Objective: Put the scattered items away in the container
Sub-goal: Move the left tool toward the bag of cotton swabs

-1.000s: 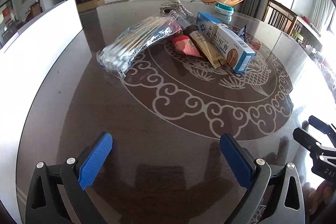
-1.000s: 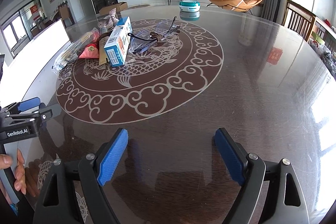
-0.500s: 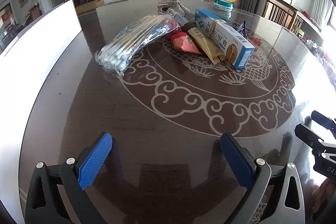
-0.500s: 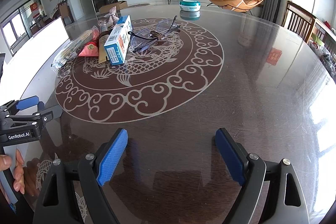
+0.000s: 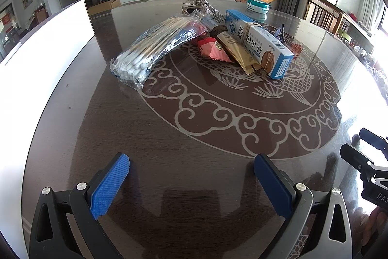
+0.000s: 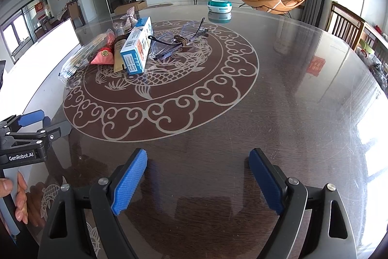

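The scattered items lie in a heap on the far side of the round table. I see a clear bag of cotton swabs (image 5: 155,50), a red sachet (image 5: 211,50), a tan tube (image 5: 240,52) and a blue-and-white medicine box (image 5: 259,43). Glasses in a clear sleeve (image 6: 177,43) lie just right of the box. A white container (image 5: 41,45) stands at the table's left edge. My left gripper (image 5: 191,162) is open and holds nothing, well short of the heap. My right gripper (image 6: 197,157) is also open over bare table, to the right of the left one.
The dark glossy table (image 6: 291,113) has a pale dragon-and-cloud medallion in its middle. A teal round box (image 6: 219,5) sits at the far edge, and a silver bow (image 5: 203,6) lies behind the heap. Wooden chairs (image 6: 346,28) stand at the right. A hand (image 6: 19,200) holds the left gripper's handle.
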Tool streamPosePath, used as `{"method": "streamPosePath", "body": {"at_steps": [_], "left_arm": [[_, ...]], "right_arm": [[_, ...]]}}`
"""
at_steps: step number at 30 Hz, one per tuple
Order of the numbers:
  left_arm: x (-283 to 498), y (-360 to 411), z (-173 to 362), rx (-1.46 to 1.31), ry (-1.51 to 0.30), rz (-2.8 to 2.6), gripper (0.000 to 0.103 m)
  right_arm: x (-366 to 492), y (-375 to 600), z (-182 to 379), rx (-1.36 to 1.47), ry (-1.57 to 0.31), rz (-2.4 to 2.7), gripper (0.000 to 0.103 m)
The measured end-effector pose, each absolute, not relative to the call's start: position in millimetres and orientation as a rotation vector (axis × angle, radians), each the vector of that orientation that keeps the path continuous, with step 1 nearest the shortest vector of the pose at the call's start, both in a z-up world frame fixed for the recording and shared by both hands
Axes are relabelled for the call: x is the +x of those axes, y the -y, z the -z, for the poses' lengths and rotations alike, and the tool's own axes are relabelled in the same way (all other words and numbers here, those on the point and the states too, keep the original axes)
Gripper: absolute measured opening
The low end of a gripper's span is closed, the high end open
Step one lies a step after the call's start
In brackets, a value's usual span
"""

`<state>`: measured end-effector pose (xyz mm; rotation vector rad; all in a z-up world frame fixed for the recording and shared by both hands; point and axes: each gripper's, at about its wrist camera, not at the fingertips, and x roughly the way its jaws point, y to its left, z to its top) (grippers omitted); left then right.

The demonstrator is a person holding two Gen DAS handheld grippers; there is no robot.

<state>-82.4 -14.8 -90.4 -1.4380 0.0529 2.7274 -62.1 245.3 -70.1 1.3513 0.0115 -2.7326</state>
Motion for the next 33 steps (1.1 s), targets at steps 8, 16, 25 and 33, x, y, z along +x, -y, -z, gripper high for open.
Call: {"method": "streamPosePath", "body": {"at_steps": [8, 16, 25, 33], "left_arm": [[-82, 15, 90, -1.437, -0.053, -2.727, 0.103], [-81, 16, 90, -1.439, -0.053, -2.729, 0.103], [-89, 25, 88, -1.418, -0.111, -2.658, 0.103], [-144, 80, 86, -1.475, -0.114, -2.629, 0.103]], "right_arm": [[-62, -245, 70, 1.352, -0.017, 2.733, 0.087], [-62, -245, 70, 1.358, -0.034, 2.735, 0.087], [-62, -245, 70, 1.354, -0.023, 2.732, 0.088], [-63, -245, 70, 1.357, -0.033, 2.733, 0.088]]}}
